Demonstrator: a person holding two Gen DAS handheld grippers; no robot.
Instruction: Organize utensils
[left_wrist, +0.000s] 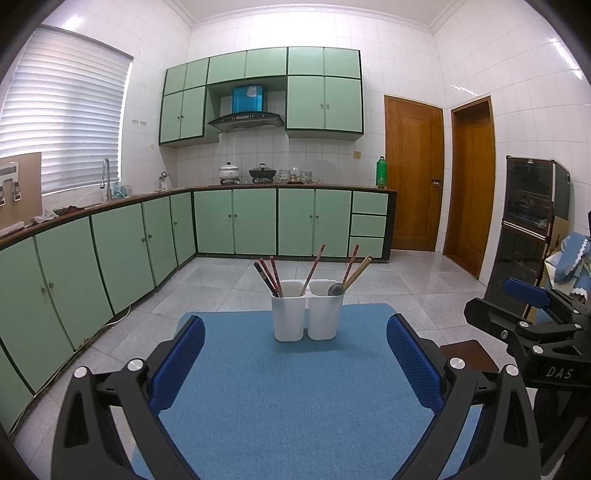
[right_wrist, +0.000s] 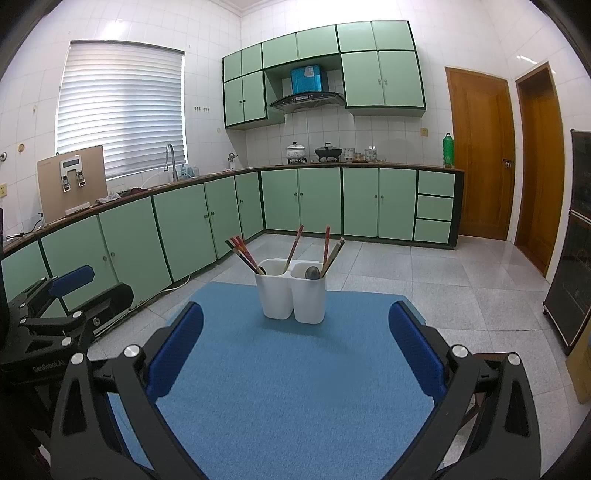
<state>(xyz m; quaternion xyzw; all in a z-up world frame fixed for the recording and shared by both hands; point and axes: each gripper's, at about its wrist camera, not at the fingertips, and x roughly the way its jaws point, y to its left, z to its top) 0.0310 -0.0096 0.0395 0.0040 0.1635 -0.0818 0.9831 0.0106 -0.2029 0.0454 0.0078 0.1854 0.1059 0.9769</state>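
- The white two-compartment utensil holder (left_wrist: 307, 314) stands upright at the far end of the blue mat (left_wrist: 288, 387), at about 12 o'clock from both grippers
- Its left compartment holds several dark red chopsticks (left_wrist: 269, 277) leaning toward 11 o'clock, plus one leaning toward 1 o'clock
- Its right compartment holds a grey spoon (left_wrist: 335, 289), bowl up, with one red chopstick and a pale wooden pair (left_wrist: 357, 272) tilted toward 1 o'clock
- The left gripper (left_wrist: 295, 354) hovers over the near part of the mat, jaws spread wide, blue pads gripping nothing
- The right gripper (right_wrist: 295, 339) sits alongside it, likewise wide apart and empty, well short of the holder
- In the left view the right gripper appears at 3 o'clock; in the right view the left one shows at 9 o'clock
- Green cabinets (right_wrist: 184, 229) line the far walls
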